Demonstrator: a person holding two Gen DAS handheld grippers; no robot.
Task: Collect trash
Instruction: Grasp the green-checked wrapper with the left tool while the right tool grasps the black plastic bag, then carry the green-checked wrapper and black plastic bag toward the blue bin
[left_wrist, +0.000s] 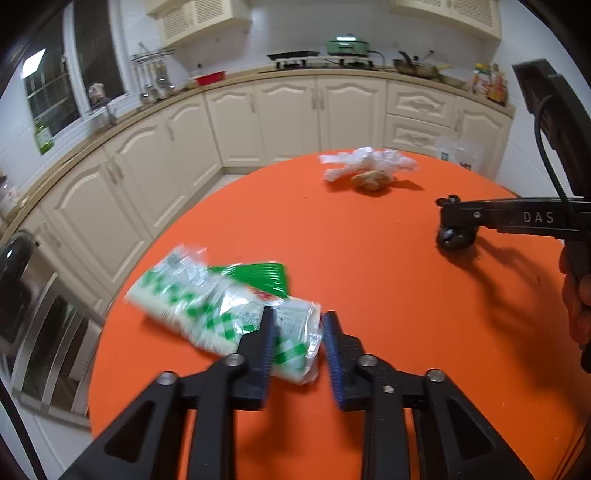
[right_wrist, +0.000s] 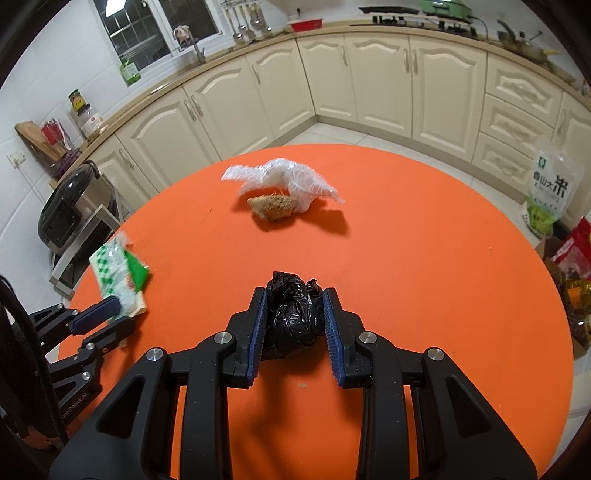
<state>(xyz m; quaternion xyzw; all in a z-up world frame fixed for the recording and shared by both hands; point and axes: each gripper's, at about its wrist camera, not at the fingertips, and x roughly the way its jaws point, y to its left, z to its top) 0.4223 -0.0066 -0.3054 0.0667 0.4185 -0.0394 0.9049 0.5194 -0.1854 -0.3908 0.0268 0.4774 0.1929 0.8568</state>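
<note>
Green-white wrapper (left_wrist: 225, 310): crumpled clear plastic with green checks, lying at the left edge of the orange counter (left_wrist: 369, 258); left hand-held gripper (left_wrist: 299, 332) clamped on its near end.
Black bag wad (right_wrist: 291, 314): tight, glossy ball, clamped between the pads of the right hand-held gripper (right_wrist: 293, 317).
Still loose: clear plastic bag (right_wrist: 284, 181) touching a brown lump (right_wrist: 271, 205), far side of the counter.
Progress: two pieces gripped, two untouched; no bin in view.

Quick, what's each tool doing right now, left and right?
Left tool: closed on the green-and-white wrapper.
Right tool: closed on the black plastic wad.
</note>
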